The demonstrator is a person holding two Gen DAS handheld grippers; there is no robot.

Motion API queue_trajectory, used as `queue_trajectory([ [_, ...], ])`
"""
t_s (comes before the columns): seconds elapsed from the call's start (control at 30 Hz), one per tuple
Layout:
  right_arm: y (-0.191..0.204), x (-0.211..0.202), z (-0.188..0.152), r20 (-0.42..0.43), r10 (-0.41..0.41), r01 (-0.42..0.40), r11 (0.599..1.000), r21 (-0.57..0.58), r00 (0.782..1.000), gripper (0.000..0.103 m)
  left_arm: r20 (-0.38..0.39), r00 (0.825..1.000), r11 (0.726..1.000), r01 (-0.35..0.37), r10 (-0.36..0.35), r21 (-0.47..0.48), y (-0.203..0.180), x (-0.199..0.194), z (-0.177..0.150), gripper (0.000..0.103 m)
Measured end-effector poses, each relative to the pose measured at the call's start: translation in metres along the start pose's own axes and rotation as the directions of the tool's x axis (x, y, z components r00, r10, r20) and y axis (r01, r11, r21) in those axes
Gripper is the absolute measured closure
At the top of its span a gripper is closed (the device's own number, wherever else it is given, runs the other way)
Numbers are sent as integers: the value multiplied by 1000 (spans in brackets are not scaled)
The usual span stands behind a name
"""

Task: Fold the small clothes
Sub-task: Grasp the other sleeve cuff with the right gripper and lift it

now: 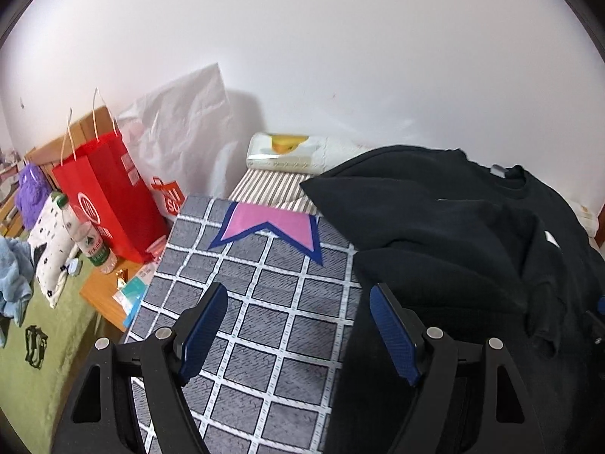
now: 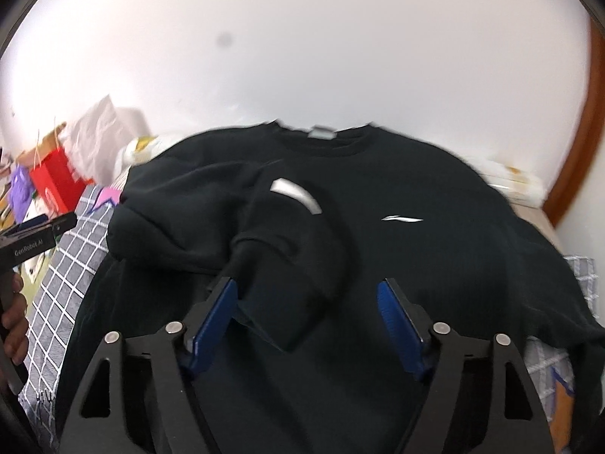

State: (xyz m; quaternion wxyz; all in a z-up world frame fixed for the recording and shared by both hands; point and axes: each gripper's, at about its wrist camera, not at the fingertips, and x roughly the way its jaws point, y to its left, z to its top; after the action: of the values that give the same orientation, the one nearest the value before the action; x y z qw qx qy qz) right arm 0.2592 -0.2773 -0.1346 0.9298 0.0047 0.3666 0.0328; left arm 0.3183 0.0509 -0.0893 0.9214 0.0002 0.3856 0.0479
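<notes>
Your left gripper [image 1: 298, 325] hangs over the grey checked blanket [image 1: 264, 340], fingers well apart with nothing between them; its right finger [image 1: 393, 336] sits at the edge of the black sweatshirt [image 1: 435, 219]. The sweatshirt lies on the blanket, front up, collar toward the white wall [image 1: 340, 56], one sleeve folded in across the chest.

Your right gripper [image 2: 306, 325] points down at the sweatshirt [image 2: 416, 257] from its hem side. Its fingers stand apart. The cuff of the folded sleeve [image 2: 287, 265] lies between them, touching or just beside the left pad [image 2: 215, 321]; the right pad is clear of it, so the cuff is not clamped. This view is blurred.

To the left of the blanket: a red paper bag [image 1: 109, 189], a water bottle [image 1: 90, 234], and a white plastic bag [image 1: 181, 128] against the wall. Your left hand [image 2: 13, 321] on its gripper's handle shows at the right-wrist view's left edge.
</notes>
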Motion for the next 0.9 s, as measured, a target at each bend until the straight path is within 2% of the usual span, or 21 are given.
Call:
queue_trajectory([
  [0.23, 24, 50, -1, -75, 50, -51, 999, -13, 996, 27, -19, 1000, 1000, -5, 4, -14, 9, 26, -5, 27],
  [0.37, 32, 68, -1, -86, 37, -38, 999, -10, 996, 24, -29, 999, 1000, -16, 16, -12, 11, 32, -7, 27],
  [0.47, 39, 81, -1, -97, -3, 1, 1000, -22, 995, 24, -36, 999, 1000, -9, 8, -25, 11, 33, -8, 27],
  [0.53, 44, 85, -3, -93, -33, 28, 998, -48, 995, 30, -34, 999, 1000, -10, 9, -20, 10, 31, -7, 27],
  [0.57, 46, 85, -4, -86, -59, 53, 997, -64, 995, 45, -30, 999, 1000, -11, 11, -18, 9, 29, -7, 27],
  [0.63, 48, 82, -4, -72, -71, 64, 993, -98, 995, 56, -22, 1000, 1000, -16, 16, -12, 6, 26, -6, 27],
  [0.67, 47, 78, -4, -65, -57, 51, 994, -100, 996, 75, -19, 1000, 1000, -23, 22, -7, 4, 25, -6, 27],
  [0.7, 45, 74, -4, -61, -29, 23, 995, -97, 998, 86, -17, 1000, 1000, -27, 27, -1, 2, 24, -6, 27],
  [0.9, 20, 49, 3, -9, -35, 35, 997, -69, 999, 90, 25, 999, 997, -50, 48, 56, -13, 9, -5, 27],
])
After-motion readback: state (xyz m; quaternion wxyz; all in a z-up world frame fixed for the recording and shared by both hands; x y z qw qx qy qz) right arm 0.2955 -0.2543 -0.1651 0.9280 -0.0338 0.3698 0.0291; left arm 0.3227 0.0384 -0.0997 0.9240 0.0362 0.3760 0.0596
